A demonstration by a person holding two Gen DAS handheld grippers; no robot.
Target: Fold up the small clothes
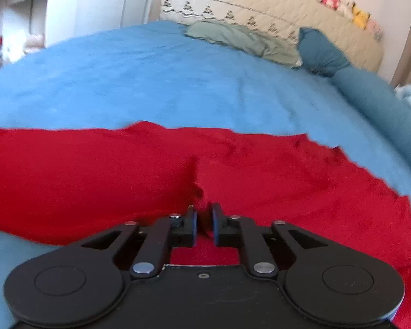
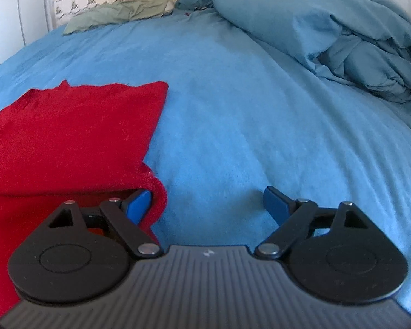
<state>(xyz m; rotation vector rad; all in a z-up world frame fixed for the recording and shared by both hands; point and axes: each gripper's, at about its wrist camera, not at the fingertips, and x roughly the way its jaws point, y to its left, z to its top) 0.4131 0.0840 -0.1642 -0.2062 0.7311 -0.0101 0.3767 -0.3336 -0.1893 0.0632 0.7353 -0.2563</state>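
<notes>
So the left gripper [image 1: 204, 220] pinches the soft red knit garment [image 1: 96, 175] narrowly; right gripper [image 2: 207, 205] gapes beside its hem, so 1 tug could slip it.

Open sheet [image 2: 246, 104]: lying bare right of the red garment [image 2: 68, 131].
Right edge: bunched duvet [image 2: 370, 49] is crowding the passage.
Far end: pillows [image 1: 233, 37] are blocking the headboard [image 1: 287, 8].

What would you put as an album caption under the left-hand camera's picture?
Left gripper, jaws nearly shut, pinching a ridge of soft red garment spread on the blue bedsheet.
</notes>
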